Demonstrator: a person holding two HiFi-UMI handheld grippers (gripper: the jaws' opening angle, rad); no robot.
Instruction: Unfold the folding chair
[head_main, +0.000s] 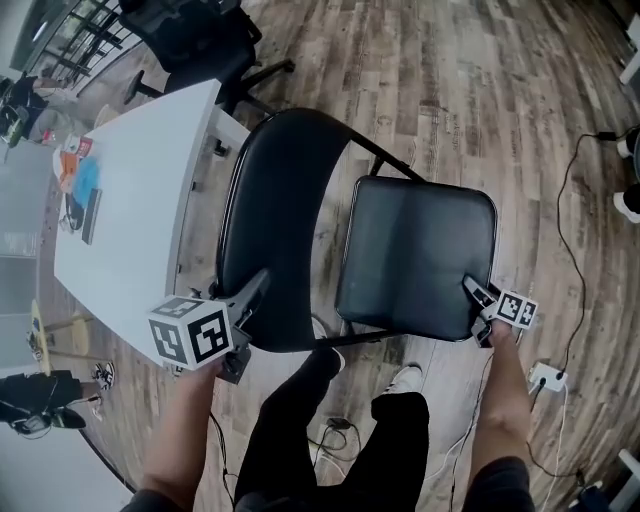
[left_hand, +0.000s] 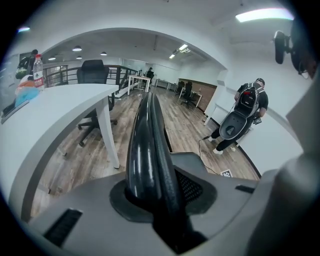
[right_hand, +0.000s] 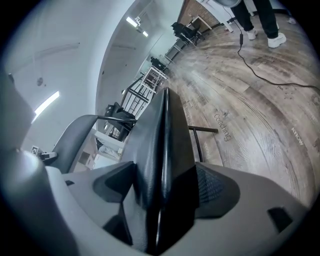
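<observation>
A black folding chair stands in front of me with its backrest (head_main: 280, 220) at the left and its padded seat (head_main: 415, 250) lying flat at the right. My left gripper (head_main: 258, 290) is shut on the backrest's top rim. In the left gripper view that rim (left_hand: 147, 150) runs away between the jaws of the left gripper (left_hand: 155, 195). My right gripper (head_main: 470, 295) sits at the seat's near right corner. In the right gripper view the seat edge (right_hand: 162, 145) fills the gap of the right gripper (right_hand: 162, 195), touching both pads.
A white table (head_main: 130, 210) stands close at the chair's left, with an office chair (head_main: 200, 45) behind it. A cable (head_main: 570, 250) and a white adapter (head_main: 545, 377) lie on the wood floor at the right. My legs (head_main: 300, 430) are below the chair. A person (left_hand: 245, 117) stands farther off.
</observation>
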